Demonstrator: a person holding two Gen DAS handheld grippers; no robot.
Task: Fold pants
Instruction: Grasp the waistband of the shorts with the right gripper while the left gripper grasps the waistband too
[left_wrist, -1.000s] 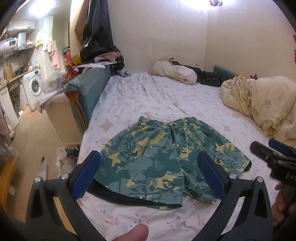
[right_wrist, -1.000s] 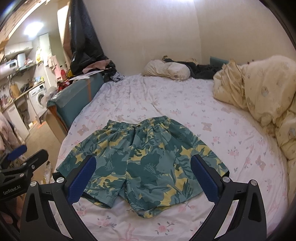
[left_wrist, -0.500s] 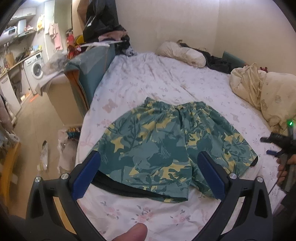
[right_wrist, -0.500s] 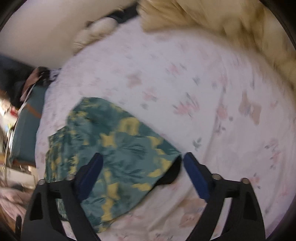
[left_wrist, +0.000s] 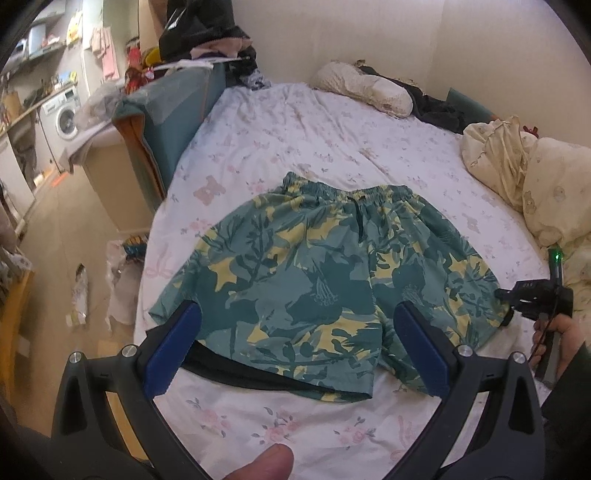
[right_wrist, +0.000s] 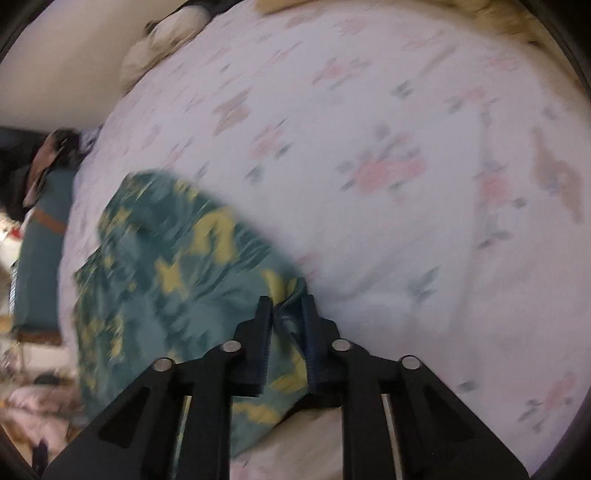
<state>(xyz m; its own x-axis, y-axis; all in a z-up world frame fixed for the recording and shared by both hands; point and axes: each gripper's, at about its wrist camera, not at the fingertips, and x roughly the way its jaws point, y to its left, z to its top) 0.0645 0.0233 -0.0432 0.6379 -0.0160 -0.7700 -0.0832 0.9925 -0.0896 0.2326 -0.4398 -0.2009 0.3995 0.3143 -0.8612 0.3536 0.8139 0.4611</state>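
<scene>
Green and yellow patterned shorts (left_wrist: 325, 273) lie flat on the bed, waistband at the far side, with a dark lining showing at the near left hem. My left gripper (left_wrist: 295, 343) is open and held above the near hems, touching nothing. My right gripper (right_wrist: 286, 306) is shut on the outer corner of the shorts' (right_wrist: 173, 273) right leg hem, at bed level; it also shows in the left wrist view (left_wrist: 509, 299) at the right edge of the shorts.
The bed sheet (left_wrist: 295, 122) is white with pink flowers. A pillow (left_wrist: 365, 88) lies at the far end and a cream duvet (left_wrist: 535, 184) is piled at the right. A teal headboard-like panel (left_wrist: 162, 122) and floor clutter (left_wrist: 118, 291) lie off the left side.
My right gripper dropped to the right leg hem and shut on its corner. My left gripper tilted down and closer over the shorts, staying open.
</scene>
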